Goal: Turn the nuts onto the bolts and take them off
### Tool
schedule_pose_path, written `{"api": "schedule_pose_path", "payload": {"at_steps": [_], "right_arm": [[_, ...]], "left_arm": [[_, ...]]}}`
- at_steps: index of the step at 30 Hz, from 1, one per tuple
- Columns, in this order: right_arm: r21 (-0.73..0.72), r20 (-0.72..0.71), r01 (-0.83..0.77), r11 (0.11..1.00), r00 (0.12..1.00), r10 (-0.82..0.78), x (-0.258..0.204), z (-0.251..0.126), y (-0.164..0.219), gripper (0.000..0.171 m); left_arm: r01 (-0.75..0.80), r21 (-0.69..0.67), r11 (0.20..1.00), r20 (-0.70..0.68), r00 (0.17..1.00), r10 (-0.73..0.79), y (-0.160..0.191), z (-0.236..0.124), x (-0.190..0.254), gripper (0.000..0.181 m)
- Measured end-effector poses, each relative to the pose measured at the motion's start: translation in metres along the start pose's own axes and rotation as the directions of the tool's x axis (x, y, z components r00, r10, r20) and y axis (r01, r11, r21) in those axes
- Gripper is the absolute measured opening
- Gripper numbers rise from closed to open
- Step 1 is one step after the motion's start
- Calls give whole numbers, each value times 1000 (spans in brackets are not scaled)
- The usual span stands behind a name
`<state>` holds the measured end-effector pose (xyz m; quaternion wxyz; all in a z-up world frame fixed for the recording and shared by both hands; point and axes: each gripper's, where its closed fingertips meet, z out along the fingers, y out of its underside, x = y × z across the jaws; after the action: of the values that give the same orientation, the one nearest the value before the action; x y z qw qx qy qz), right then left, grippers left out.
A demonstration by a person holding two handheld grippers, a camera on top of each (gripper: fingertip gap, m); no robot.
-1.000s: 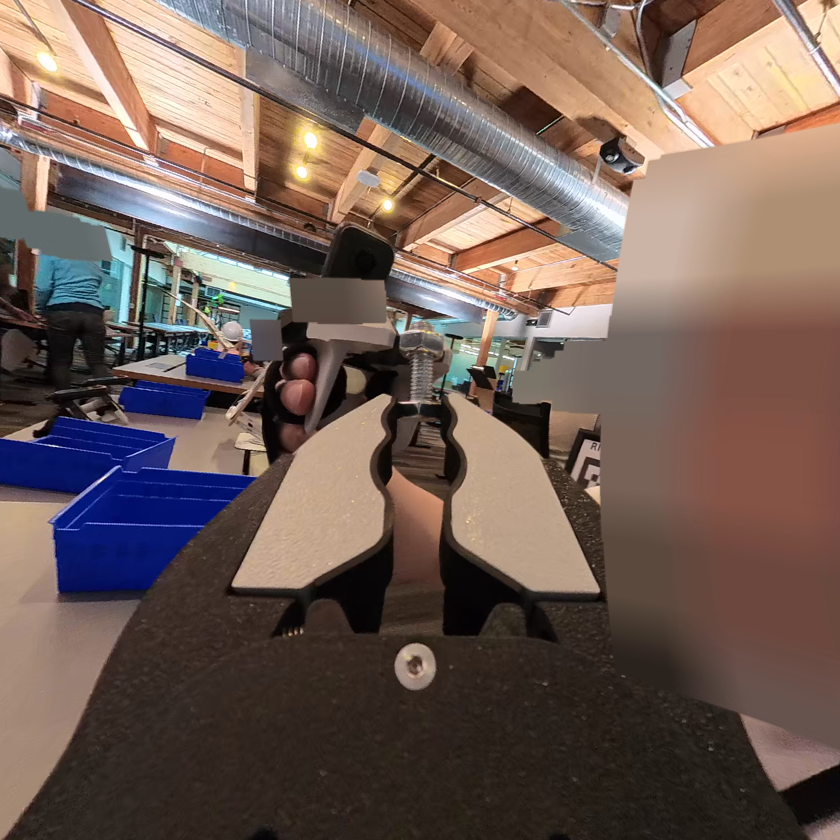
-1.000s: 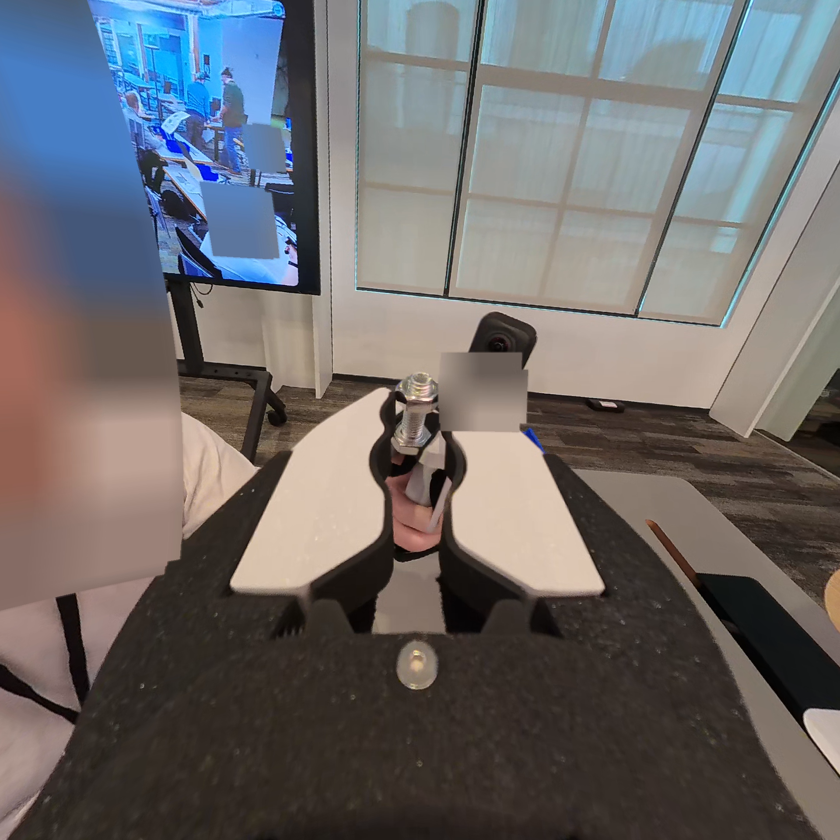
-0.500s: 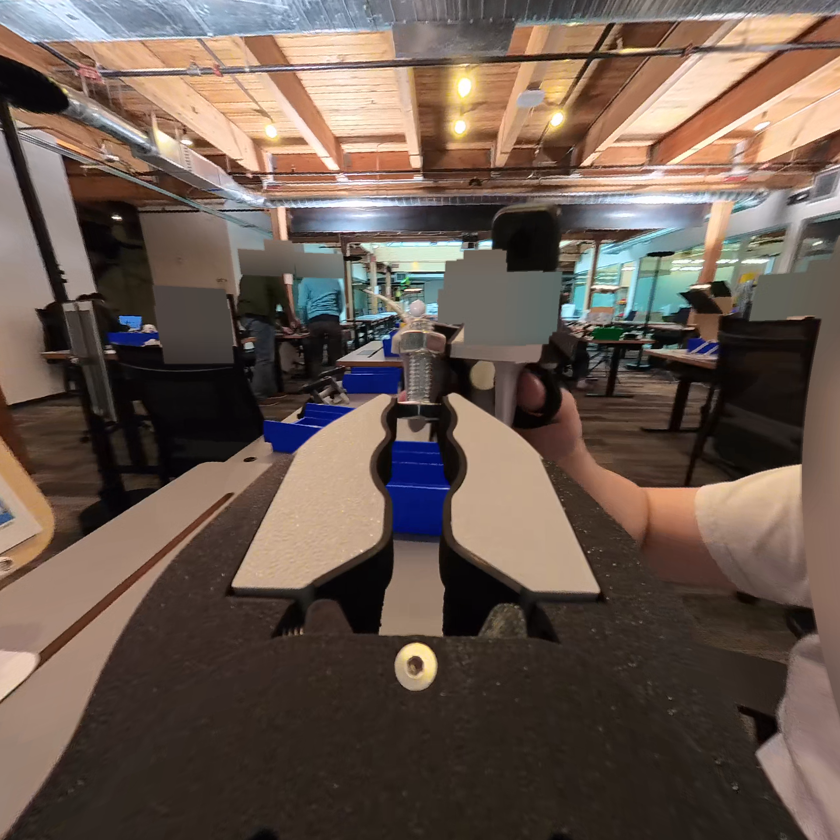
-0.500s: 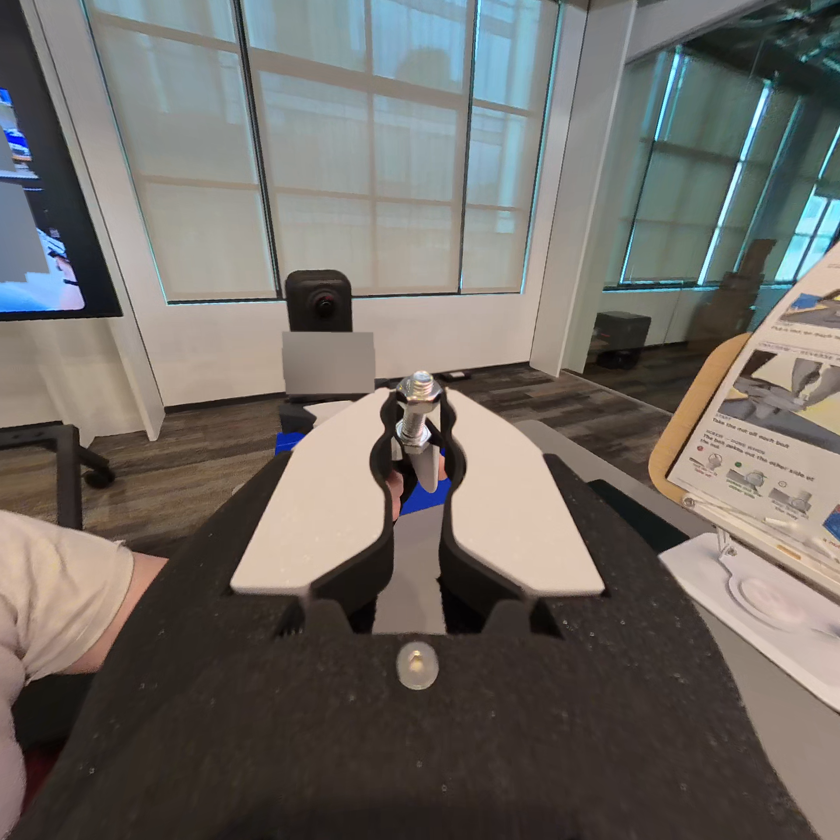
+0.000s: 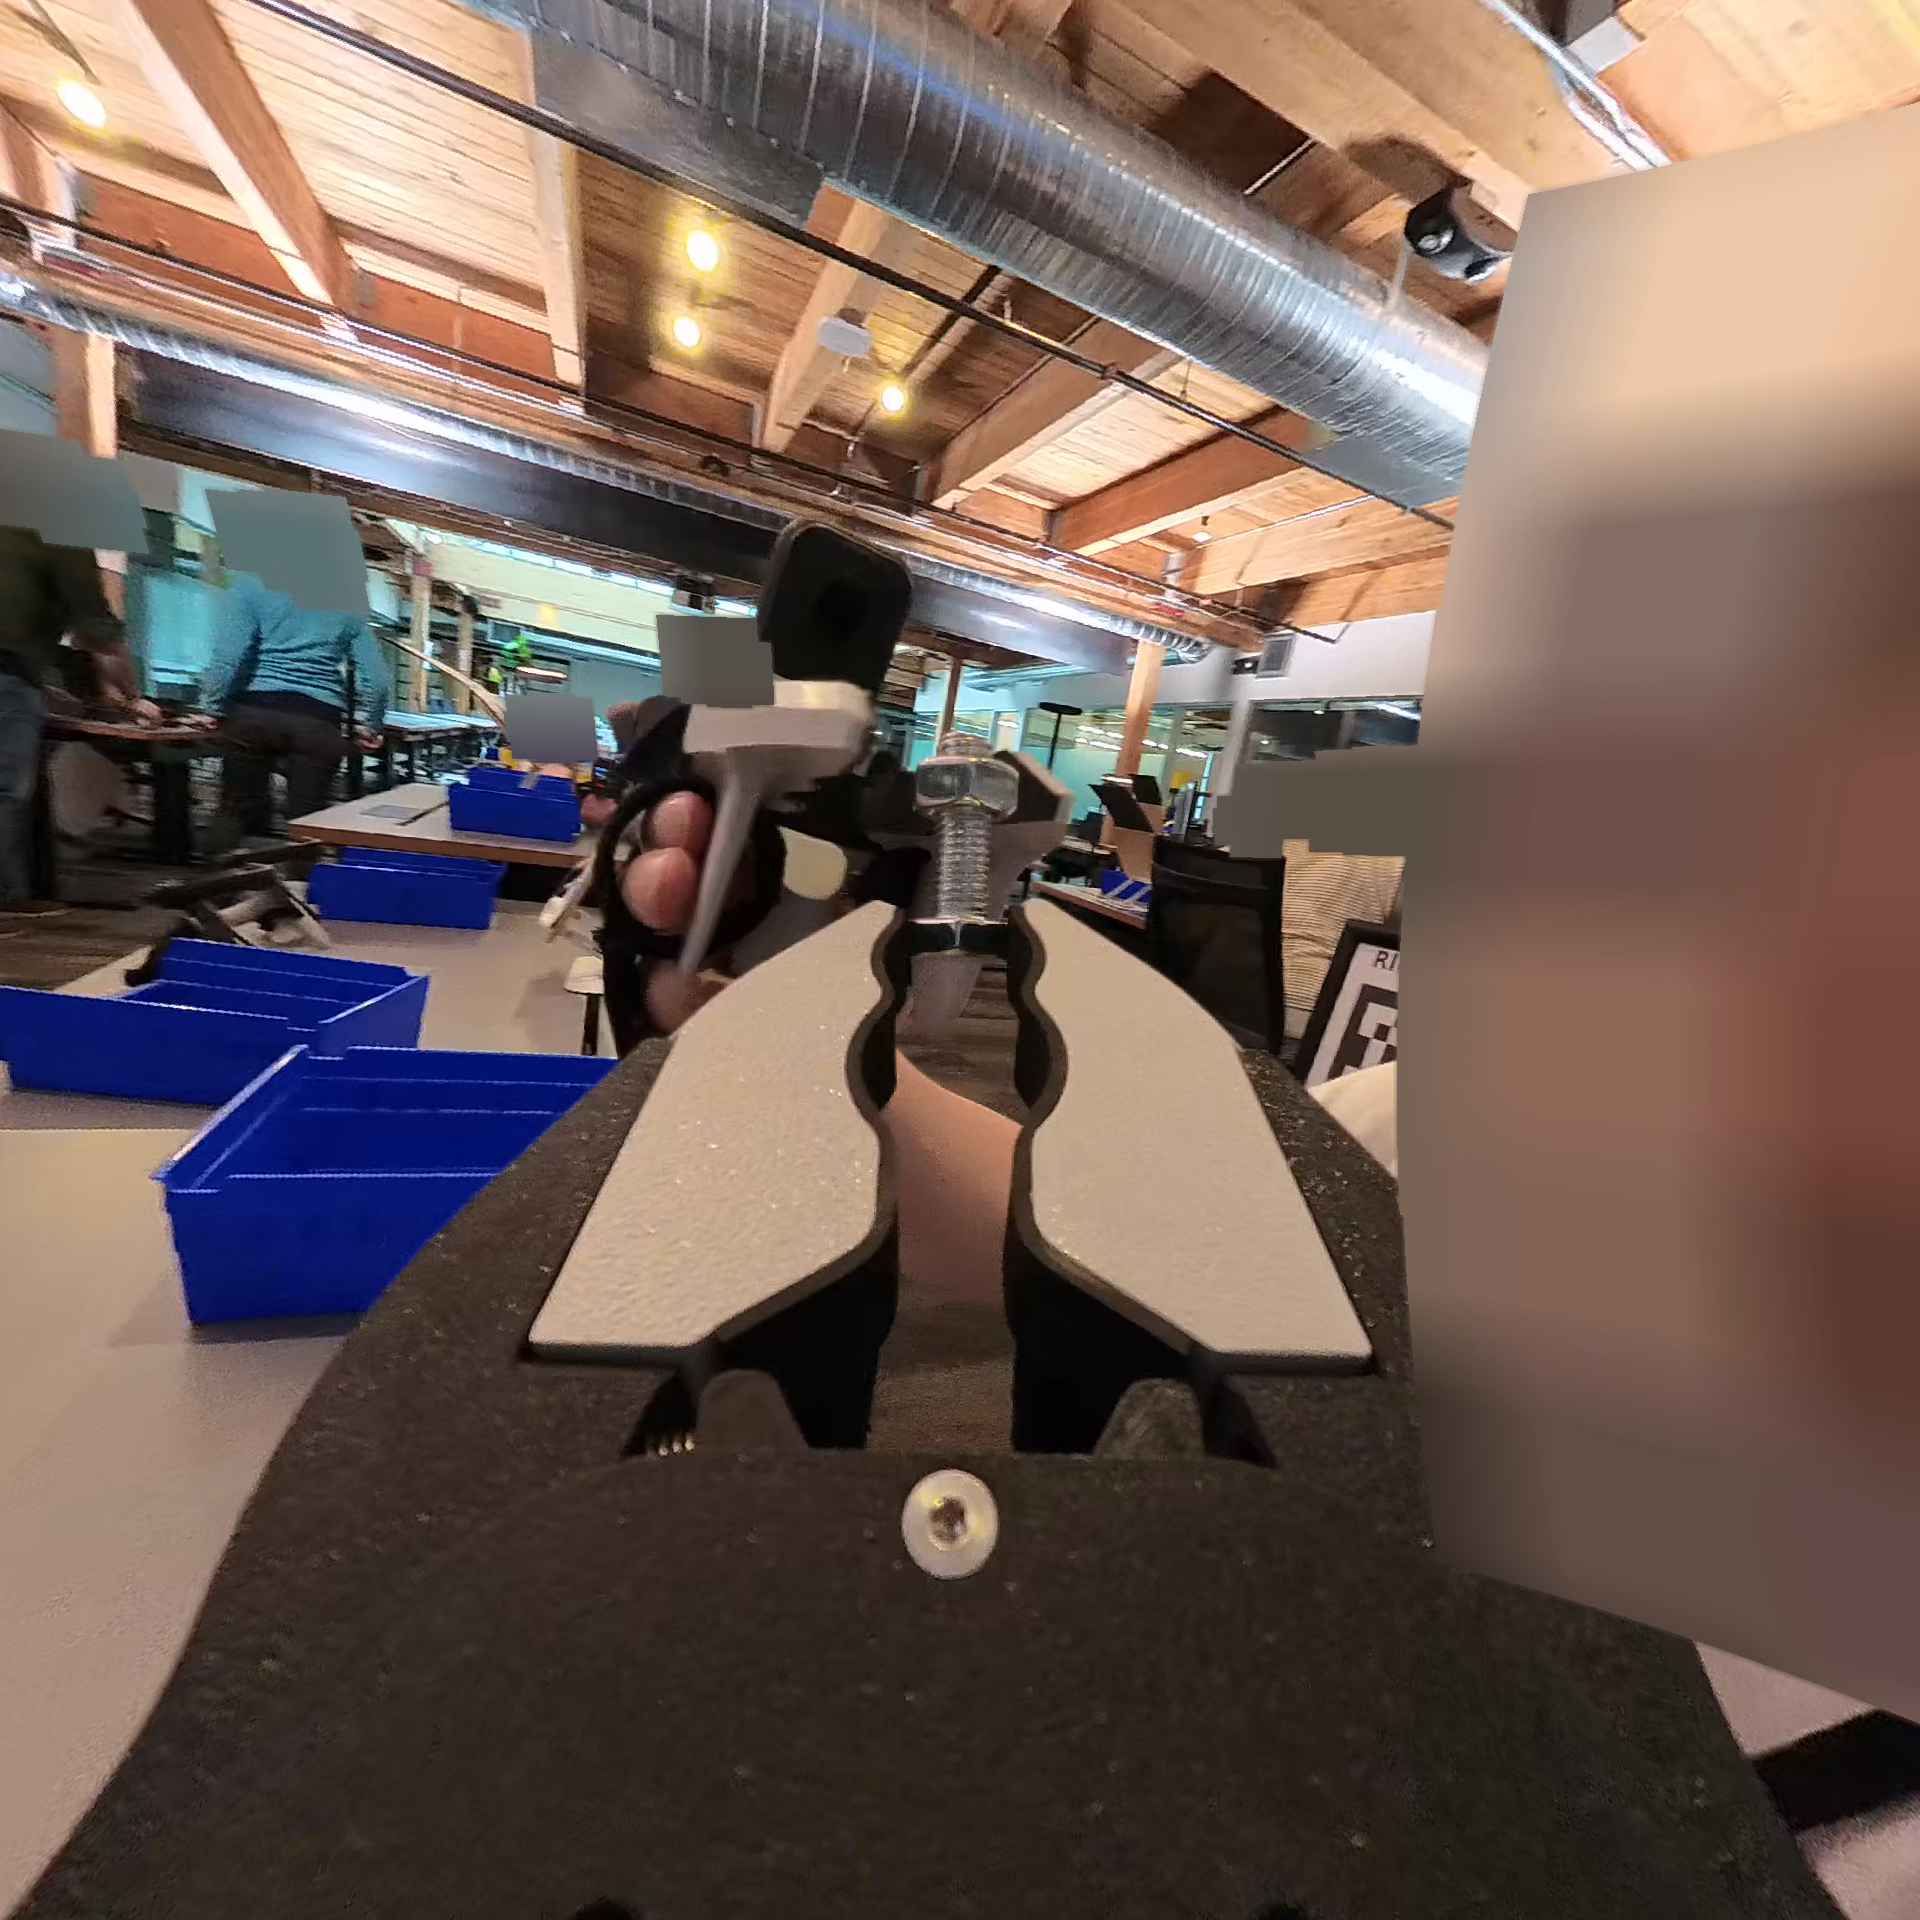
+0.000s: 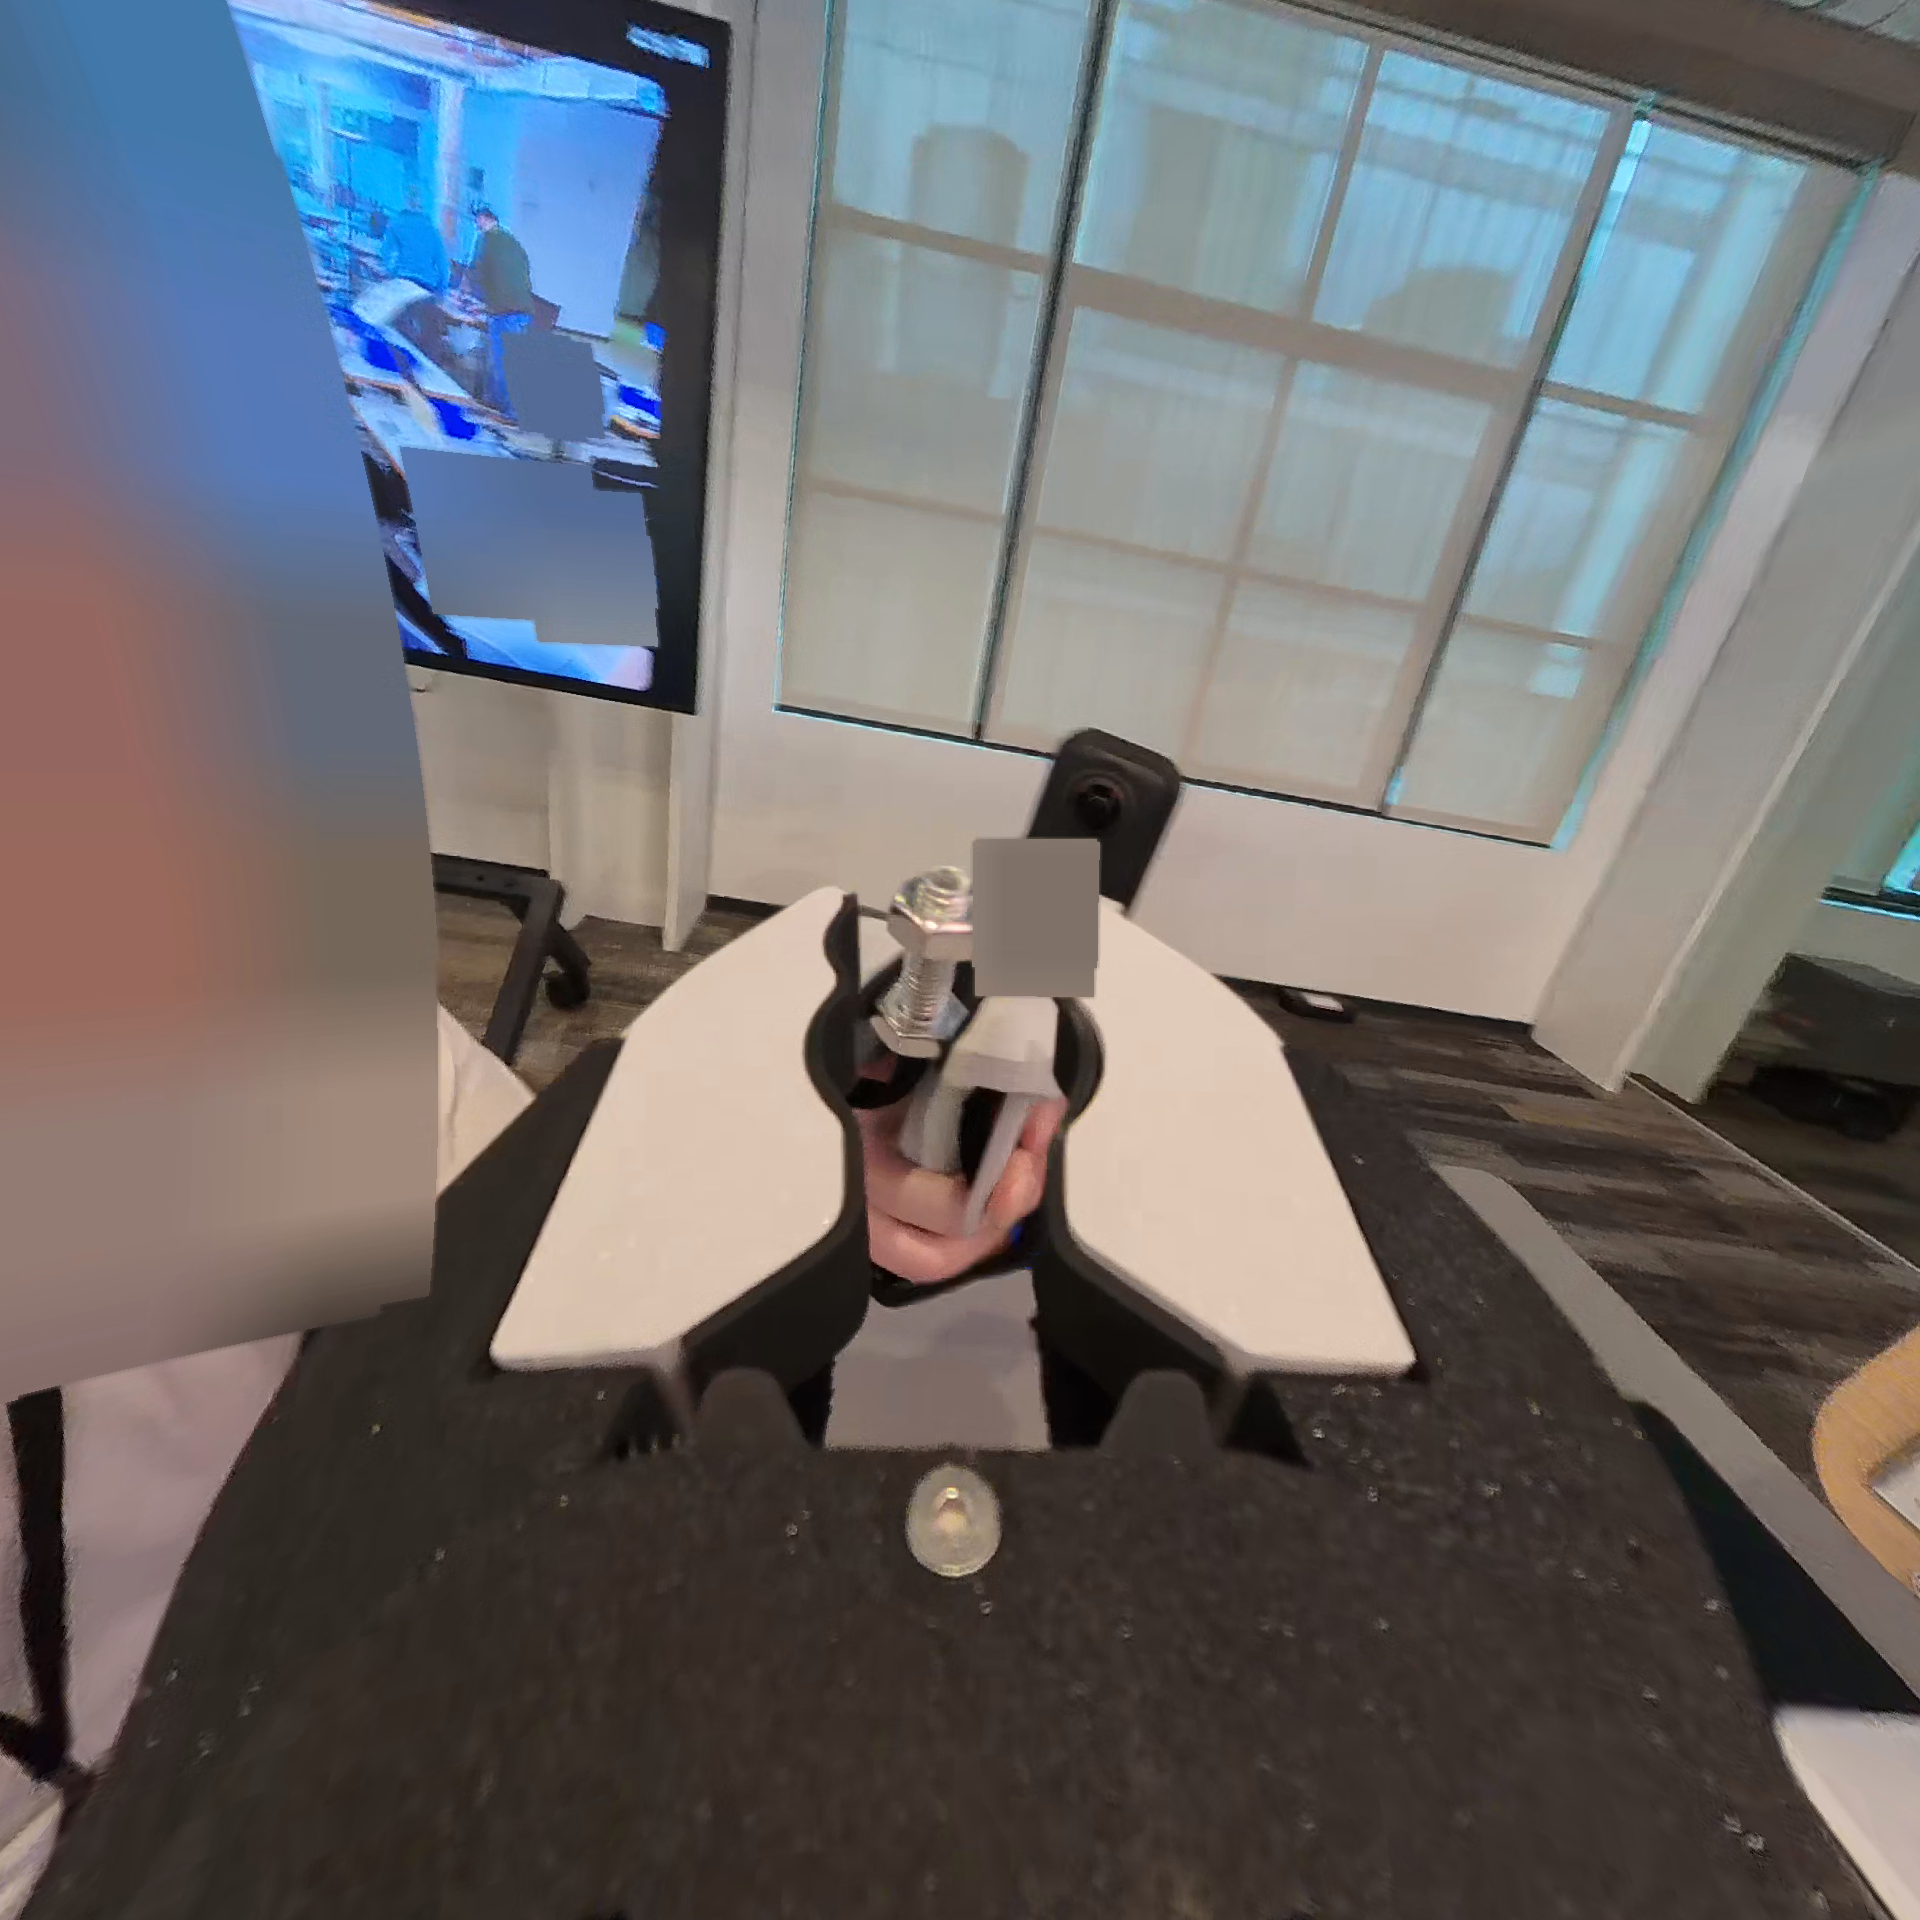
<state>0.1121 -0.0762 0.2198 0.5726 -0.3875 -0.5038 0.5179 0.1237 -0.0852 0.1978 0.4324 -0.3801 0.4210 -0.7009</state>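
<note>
The left gripper (image 5: 954, 935) is closed tight on the hexagonal head of a silver bolt (image 5: 956, 862), whose threaded shank stands up from between the fingertips with a nut (image 5: 964, 792) near its top end. In the right wrist view the right gripper (image 6: 961, 940) stands with its fingers parted around that nut (image 6: 930, 914); the left pad sits just beside it, but whether either one presses it I cannot tell — a mosaic patch hides the right tip. Both tools are held up in the air, well above a pale grey table (image 5: 83, 1382). On that table sit blue plastic bins (image 5: 343, 1174), more of them farther back on other benches. Overhead run bare timber beams and a ribbed silver duct (image 5: 1039, 187), with small round lamps lit. The other way — a wall of frosted grid windows (image 6: 1278, 416), a large screen (image 6: 520, 343) on a stand, and dark patterned flooring
</note>
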Motion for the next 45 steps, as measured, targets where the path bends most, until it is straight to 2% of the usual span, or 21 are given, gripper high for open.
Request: {"api": "schedule_pose_path", "payload": {"at_steps": [4, 11, 14, 16, 20, 24, 29, 31, 33, 37, 41, 45], "right_arm": [[8, 43, -52, 999, 998, 51, -3, 2, -2, 21], [-10, 81, -59, 998, 995, 59, -9, 1, 0, 27], [-6, 85, -56, 998, 995, 56, -12, 0, -1, 19], [-5, 26, -59, 998, 998, 59, -5, 0, -1, 18], [-4, -134, -121, 993, 984, 119, 9, -4, 4, 23], [23, -161, -142, 990, 976, 144, 6, -10, 3, 20], [41, -183, -123, 992, 975, 129, 16, -15, 0, 20], [52, -157, -141, 989, 977, 147, 18, -12, 0, 29], [25, -131, -145, 989, 980, 147, 15, -6, 4, 31], [-22, -144, -72, 997, 987, 68, 5, -3, 10, 39], [22, -164, -8, 1000, 986, 12, 0, -9, -1, 26], [-14, -195, -49, 999, 980, 46, 12, -2, 3, 39]], "left_arm": [[19, 0, 1000, -27, 999, -19, 3, 3, 2, 18], [97, 20, 995, -153, 984, -93, -1, 4, 17, 17], [79, 12, 997, -124, 989, -77, 2, 4, 12, 17], [70, 32, 997, -85, 994, -67, -1, 4, 6, 17], [-72, 14, 997, 103, 992, 70, -2, -1, -14, 17], [-132, 12, 991, 155, 980, 129, -6, -4, -16, 18], [-105, 26, 994, 115, 988, 102, -8, -5, -12, 18], [-97, 25, 995, 111, 989, 94, -7, -4, -13, 18], [-95, 25, 995, 115, 989, 91, -6, -4, -14, 18], [-111, 27, 993, 144, 984, 106, -8, -8, -19, 17], [-121, 27, 992, 156, 981, 115, -10, -11, -20, 18], [-115, 24, 993, 143, 984, 110, -8, -8, -18, 18]]}}
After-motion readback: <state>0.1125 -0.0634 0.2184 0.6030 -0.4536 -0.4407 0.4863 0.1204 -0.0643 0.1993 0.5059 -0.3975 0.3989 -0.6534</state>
